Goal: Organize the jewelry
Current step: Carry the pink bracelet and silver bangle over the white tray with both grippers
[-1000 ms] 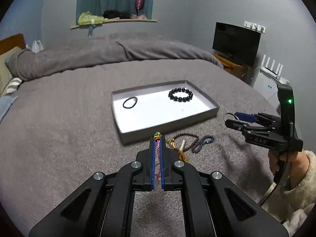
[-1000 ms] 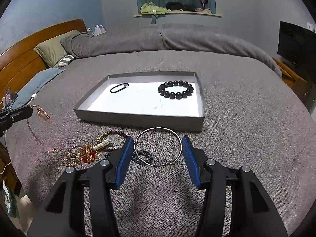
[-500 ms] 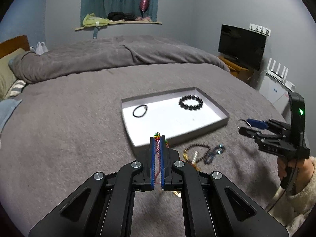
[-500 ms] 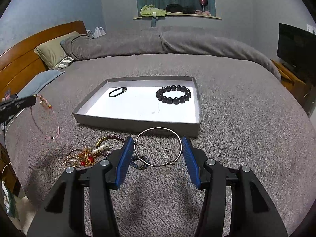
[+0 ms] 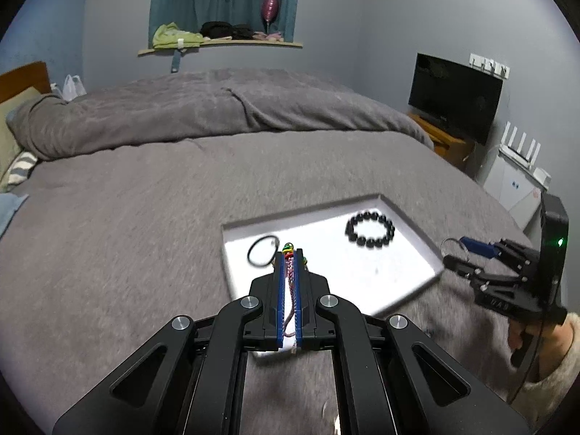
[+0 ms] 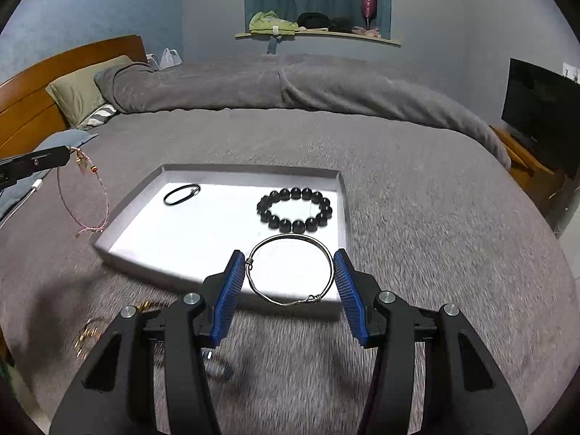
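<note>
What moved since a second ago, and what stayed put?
Both grippers carried their bracelets forward, over the tray: the left gripper with the pink cord, the right gripper with the silver bangle. Nothing was let go. The black beads and hair tie stayed in the tray.

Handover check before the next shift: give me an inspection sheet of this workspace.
Surface: grey bedspread.
Job's things: white tray holds a black bead bracelet and a black hair tie; gold and beaded jewelry lies loose on the bedspread.
Clutter: nothing seen.
Grippers: left tool shut on a pink cord bracelet; right tool shut on a silver bangle.
Cables: white cable at the bed's edge.
Surroundings: headboard, television, window shelf.
</note>
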A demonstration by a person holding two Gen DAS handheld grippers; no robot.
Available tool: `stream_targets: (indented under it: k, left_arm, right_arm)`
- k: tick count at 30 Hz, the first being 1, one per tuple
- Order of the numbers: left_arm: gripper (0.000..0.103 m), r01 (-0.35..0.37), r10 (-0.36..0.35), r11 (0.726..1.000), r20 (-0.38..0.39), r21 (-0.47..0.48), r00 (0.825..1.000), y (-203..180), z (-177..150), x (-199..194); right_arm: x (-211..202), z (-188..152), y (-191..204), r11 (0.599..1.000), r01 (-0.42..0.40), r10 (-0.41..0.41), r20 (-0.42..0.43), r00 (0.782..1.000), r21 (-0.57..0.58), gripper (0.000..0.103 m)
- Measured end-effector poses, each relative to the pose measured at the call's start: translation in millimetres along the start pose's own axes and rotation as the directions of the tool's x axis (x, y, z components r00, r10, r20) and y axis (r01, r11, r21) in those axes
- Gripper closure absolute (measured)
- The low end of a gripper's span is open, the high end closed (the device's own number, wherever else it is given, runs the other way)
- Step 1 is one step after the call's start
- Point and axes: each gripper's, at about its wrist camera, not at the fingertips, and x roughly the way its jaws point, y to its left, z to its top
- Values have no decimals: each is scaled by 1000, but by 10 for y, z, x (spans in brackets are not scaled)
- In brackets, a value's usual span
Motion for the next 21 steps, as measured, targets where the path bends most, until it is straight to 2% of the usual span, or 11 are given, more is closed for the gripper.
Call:
stream_targets:
  k: [2,9,21]
  left_arm:
    - [98,0,0,1000,-5,-21,1000,31,35,155]
    - [98,30,-43,992,-102,-123,994,191,-71,664]
    - [98,-10,-10,995,-198,-98,980,276,-323,919]
  right_arm:
    - [110,47,-18,1000,3,-3,-4,1000,4,53]
    - [488,97,-74,999,-16,19,-62,998,52,53]
    - [748,21,-59,998,-16,26,-141,990,67,52]
